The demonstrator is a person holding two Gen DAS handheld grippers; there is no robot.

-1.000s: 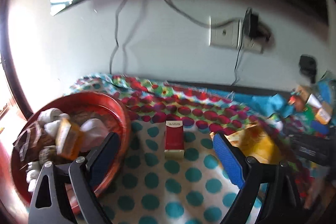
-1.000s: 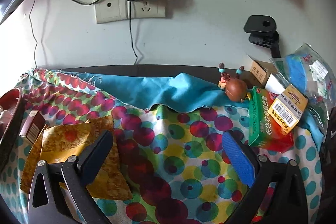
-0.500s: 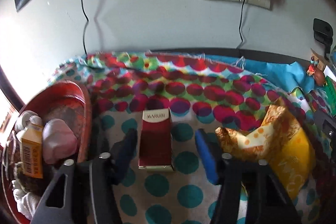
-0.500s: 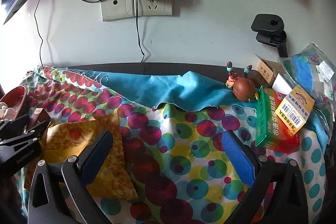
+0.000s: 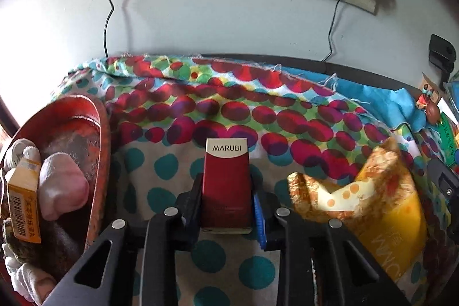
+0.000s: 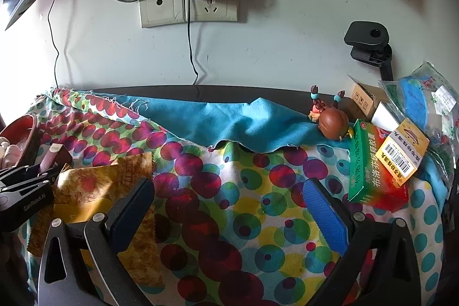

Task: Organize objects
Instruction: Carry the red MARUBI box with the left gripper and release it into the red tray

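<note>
Left gripper [image 5: 226, 200] clamps the red MARUBI box [image 5: 225, 185] on both sides.

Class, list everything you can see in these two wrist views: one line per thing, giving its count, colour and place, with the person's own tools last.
Dark red MARUBI box: one, centre, between left fingers.
Red round bowl: one, far left, holding small items.
Orange barcoded box: one, in bowl.
Yellow-brown snack packet: one, right of MARUBI box.
Green-red medicine box: one, right side.
Brown-headed figurine: one, on blue cloth.
Polka-dot tablecloth: one, multicoloured, underneath.
White wall socket: one, black charger plugged in.
Left gripper: black, closed on MARUBI box.
Right gripper: black and blue, open.
</note>
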